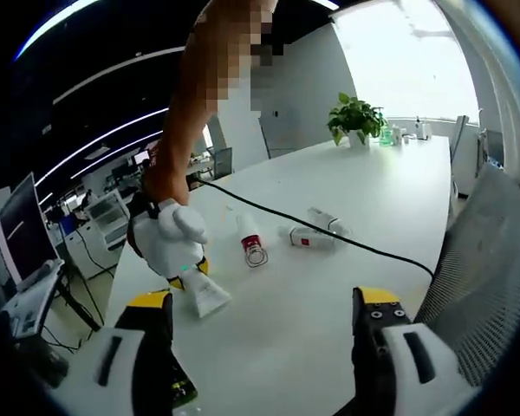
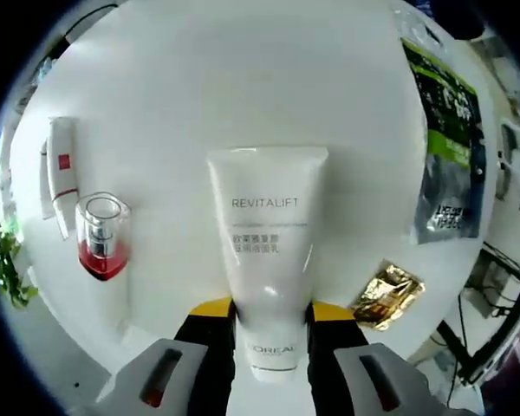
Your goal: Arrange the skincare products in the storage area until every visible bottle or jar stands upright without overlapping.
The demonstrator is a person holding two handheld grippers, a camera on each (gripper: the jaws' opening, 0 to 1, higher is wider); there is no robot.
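Note:
My right gripper (image 2: 270,314) is shut on a white L'Oreal Revitalift tube (image 2: 269,234), near its cap end, over the white table (image 2: 182,78). In the left gripper view that same right gripper (image 1: 191,274), held by a person's arm, pins the tube (image 1: 206,295) against the table at the left. A clear bottle with a red base (image 1: 252,243) (image 2: 102,241) lies on its side beside it. Two white tubes with red labels (image 1: 308,236) (image 2: 62,169) lie further off. My left gripper (image 1: 264,312) hangs open above the near table, holding nothing.
A black cable (image 1: 329,234) crosses the table (image 1: 373,182). A green and black packet (image 2: 446,147) and a gold foil sachet (image 2: 388,295) lie right of the tube. A potted plant (image 1: 355,117) stands at the far end, a mesh chair (image 1: 485,260) at the right edge.

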